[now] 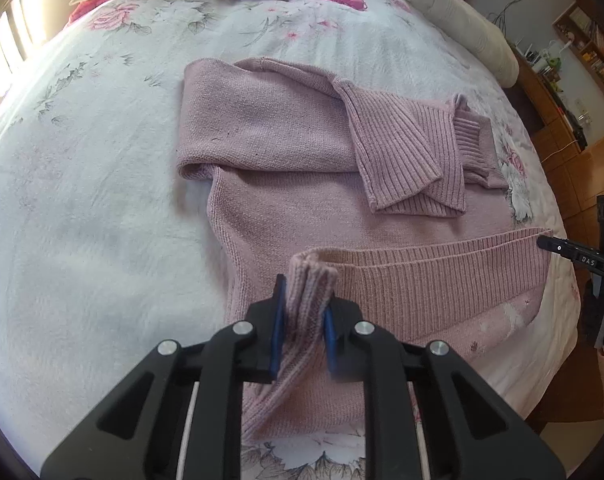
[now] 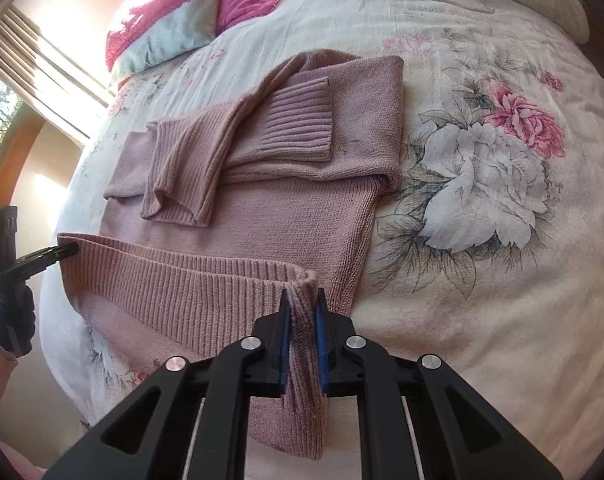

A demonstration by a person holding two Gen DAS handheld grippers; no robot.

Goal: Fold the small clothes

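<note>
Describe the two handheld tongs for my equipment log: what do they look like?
Both tongs, left and right, look alike: matte black angular bodies with triangular cut-outs, round silver bolt heads and blue pads lining the fingers. Seen from the side, the right one carries white "DAS" lettering. The hand holding the left one wears a dark glove.

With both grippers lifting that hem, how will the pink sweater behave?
Likely floppy: the ribbed hem bunches between the left gripper fingers and the right gripper fingers. Probably sags mid-span; it already dips there. The folded sleeves lie loose and may slide.
</note>
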